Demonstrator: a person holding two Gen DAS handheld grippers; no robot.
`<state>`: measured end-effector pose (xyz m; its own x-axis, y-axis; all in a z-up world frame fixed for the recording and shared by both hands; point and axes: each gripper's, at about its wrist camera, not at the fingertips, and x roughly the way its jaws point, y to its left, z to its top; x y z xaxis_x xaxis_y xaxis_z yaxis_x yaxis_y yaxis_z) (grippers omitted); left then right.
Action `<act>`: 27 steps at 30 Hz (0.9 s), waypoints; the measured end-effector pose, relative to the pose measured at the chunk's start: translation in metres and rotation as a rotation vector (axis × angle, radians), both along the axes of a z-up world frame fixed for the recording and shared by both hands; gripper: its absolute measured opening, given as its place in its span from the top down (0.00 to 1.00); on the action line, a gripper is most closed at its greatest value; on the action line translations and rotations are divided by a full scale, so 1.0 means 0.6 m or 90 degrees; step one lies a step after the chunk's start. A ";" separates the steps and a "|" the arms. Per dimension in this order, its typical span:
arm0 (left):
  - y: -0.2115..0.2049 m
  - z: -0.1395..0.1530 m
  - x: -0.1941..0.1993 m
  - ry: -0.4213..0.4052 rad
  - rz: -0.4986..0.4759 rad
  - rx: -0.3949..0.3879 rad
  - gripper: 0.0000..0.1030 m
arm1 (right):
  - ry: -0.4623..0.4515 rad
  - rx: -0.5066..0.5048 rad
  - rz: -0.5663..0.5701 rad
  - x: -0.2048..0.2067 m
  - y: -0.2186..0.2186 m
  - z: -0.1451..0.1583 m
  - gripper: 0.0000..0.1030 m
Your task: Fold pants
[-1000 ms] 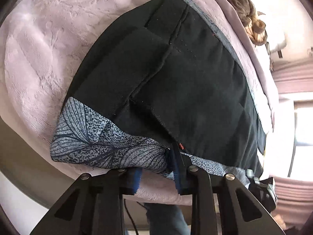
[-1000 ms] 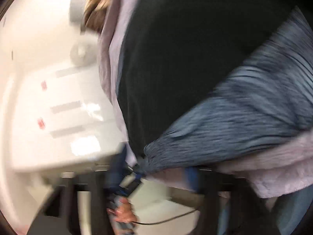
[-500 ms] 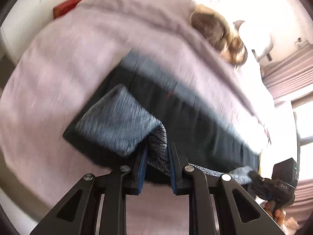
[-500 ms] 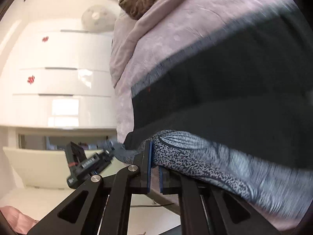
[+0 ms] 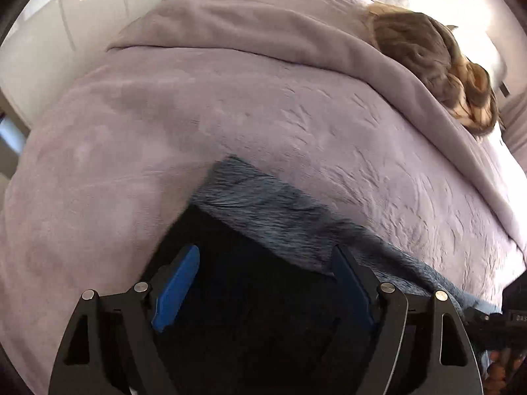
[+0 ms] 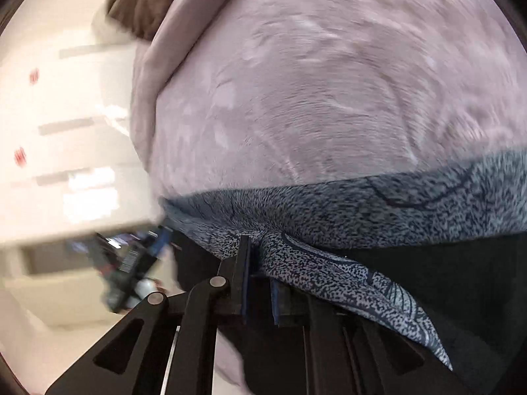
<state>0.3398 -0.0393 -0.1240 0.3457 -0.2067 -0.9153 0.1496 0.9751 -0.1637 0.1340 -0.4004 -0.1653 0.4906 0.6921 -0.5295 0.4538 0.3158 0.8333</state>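
The pants lie folded on the lilac bedspread (image 5: pixel 230 115), black cloth (image 5: pixel 247 296) nearest me with a blue-grey leaf-patterned band (image 5: pixel 280 217) along the far edge. My left gripper (image 5: pixel 266 253) hovers over the black cloth. Its jaws are opening wide, its blue pads (image 5: pixel 178 283) are bare, and nothing is pinched between them. In the right wrist view the same patterned band (image 6: pixel 395 204) runs across the bedspread (image 6: pixel 329 82). A corner of it still hangs in the narrow gap of my right gripper (image 6: pixel 260 263), whose jaws are opening. That cloth covers the right-hand finger.
A brown furry bundle (image 5: pixel 434 56) lies at the far end of the bed, also seen as a bundle (image 6: pixel 138 10) at the top left. White drawers (image 6: pixel 49 131) stand beside the bed. The bedspread extends well beyond the pants.
Both grippers carried the patterned end over the black cloth toward the far side. The left jaws then opened and let the cloth go. The right jaws parted slightly.
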 end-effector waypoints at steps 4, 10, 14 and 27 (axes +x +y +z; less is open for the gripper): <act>0.000 0.055 -0.036 -0.021 -0.044 0.050 0.20 | -0.052 -0.011 -0.014 -0.028 -0.011 0.061 0.31; -0.097 0.087 -0.158 0.014 -0.188 0.063 0.20 | -0.056 -0.143 -0.045 -0.151 -0.050 0.168 0.31; -0.198 0.070 -0.259 0.065 -0.262 0.043 0.20 | 0.002 -0.192 -0.104 -0.259 -0.101 0.180 0.31; -0.468 0.036 -0.469 0.193 -0.469 -0.067 0.20 | 0.216 -0.225 -0.319 -0.713 -0.185 0.105 0.31</act>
<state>0.0586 -0.3203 -0.1022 -0.1739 -0.3750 -0.9106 0.6831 0.6201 -0.3858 -0.2936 -0.5117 -0.1026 0.4729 0.1834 -0.8618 0.8328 0.2263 0.5052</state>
